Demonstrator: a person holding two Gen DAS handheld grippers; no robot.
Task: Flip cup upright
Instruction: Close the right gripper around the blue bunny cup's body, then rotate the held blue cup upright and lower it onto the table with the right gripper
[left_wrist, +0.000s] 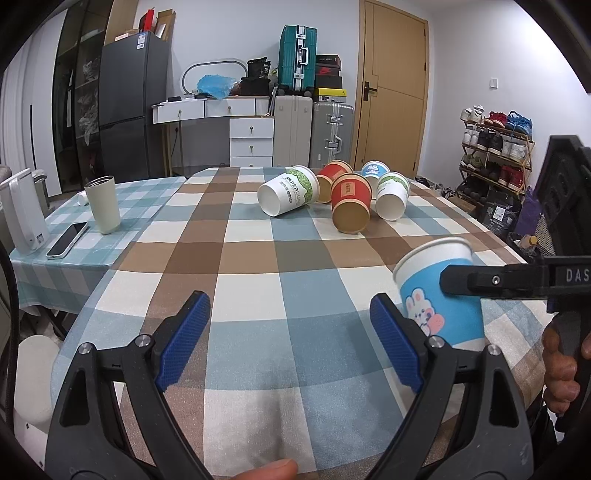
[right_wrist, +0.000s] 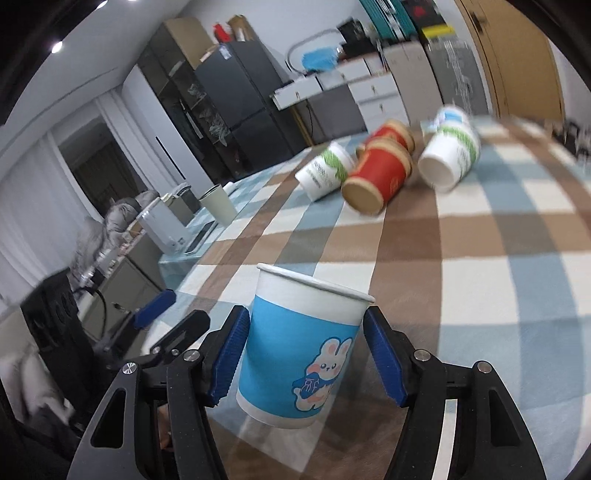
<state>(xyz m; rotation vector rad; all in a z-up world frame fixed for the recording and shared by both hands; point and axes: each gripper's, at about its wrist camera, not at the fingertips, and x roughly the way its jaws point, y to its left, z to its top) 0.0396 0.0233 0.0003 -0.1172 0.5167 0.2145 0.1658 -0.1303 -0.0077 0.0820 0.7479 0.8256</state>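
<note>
A blue paper cup with a bunny print (right_wrist: 299, 350) stands mouth up between the pads of my right gripper (right_wrist: 301, 354), just above or on the checked tablecloth; the pads sit at its sides, the right pad a little apart. It also shows in the left wrist view (left_wrist: 443, 295), with a black right gripper finger (left_wrist: 491, 282) across it. My left gripper (left_wrist: 288, 339) is open and empty, low over the cloth to the cup's left. Several cups lie on their sides farther back: a white and green one (left_wrist: 288, 192), a red one (left_wrist: 351, 206), another white one (left_wrist: 392, 194).
A cream tumbler (left_wrist: 102, 205), a phone (left_wrist: 67, 239) and a white appliance (left_wrist: 24, 218) stand on the left table part. The table's right edge (left_wrist: 509, 243) is near the blue cup. Shoe rack, suitcases and drawers stand behind.
</note>
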